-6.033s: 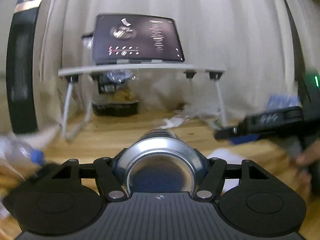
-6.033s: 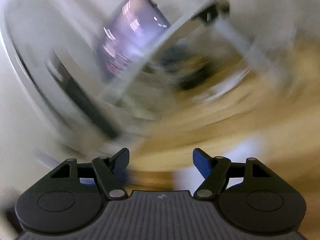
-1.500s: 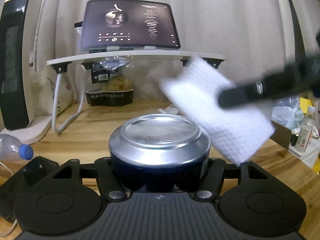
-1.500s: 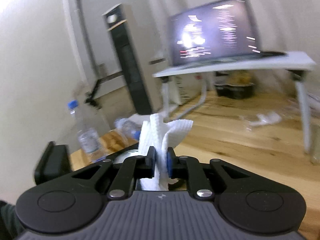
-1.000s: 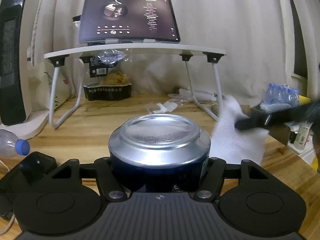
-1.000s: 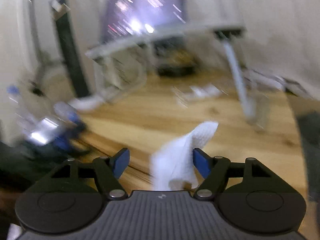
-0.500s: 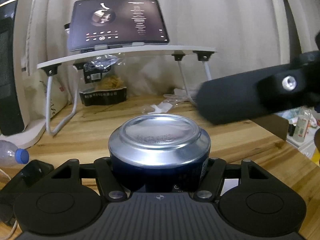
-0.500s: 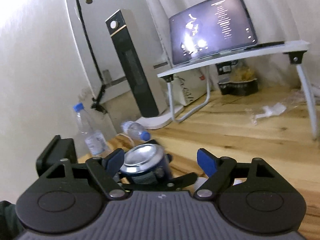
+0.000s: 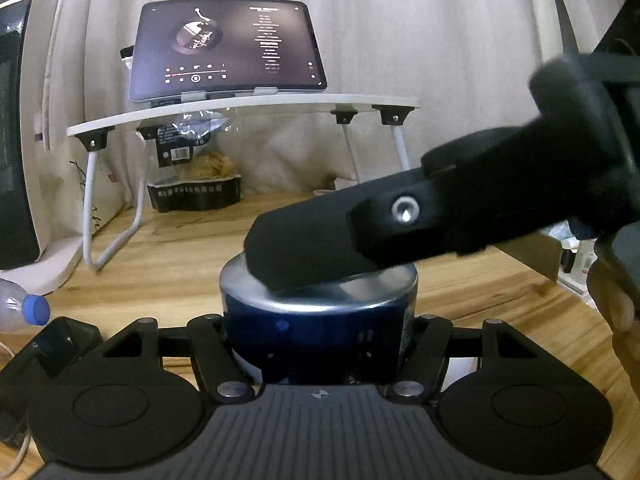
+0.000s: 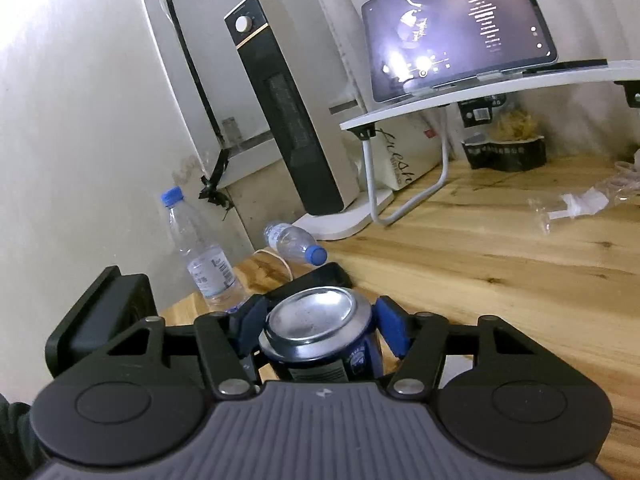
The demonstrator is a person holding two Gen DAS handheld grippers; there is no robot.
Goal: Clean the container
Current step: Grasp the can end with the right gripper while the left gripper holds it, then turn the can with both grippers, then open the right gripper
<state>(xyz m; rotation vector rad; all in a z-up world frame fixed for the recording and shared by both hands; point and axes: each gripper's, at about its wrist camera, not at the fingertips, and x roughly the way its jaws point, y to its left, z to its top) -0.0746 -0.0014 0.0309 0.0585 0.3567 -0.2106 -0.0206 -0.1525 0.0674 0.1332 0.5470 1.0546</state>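
Left gripper [image 9: 320, 344] clamps blue can [image 9: 320, 332] above wooden table [image 9: 172, 256]; right gripper's black finger crosses can's silver end. Right view: right gripper [image 10: 318, 332] spread wide, blue pads [image 10: 394, 330] flanking can, contact unclear.

Blue can [image 9: 318, 324] — upended, silver base up.

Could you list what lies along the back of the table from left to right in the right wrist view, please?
Upright water bottle → lying water bottle → tower heater → white laptop stand → dark snack bag → clear plastic wrapper.
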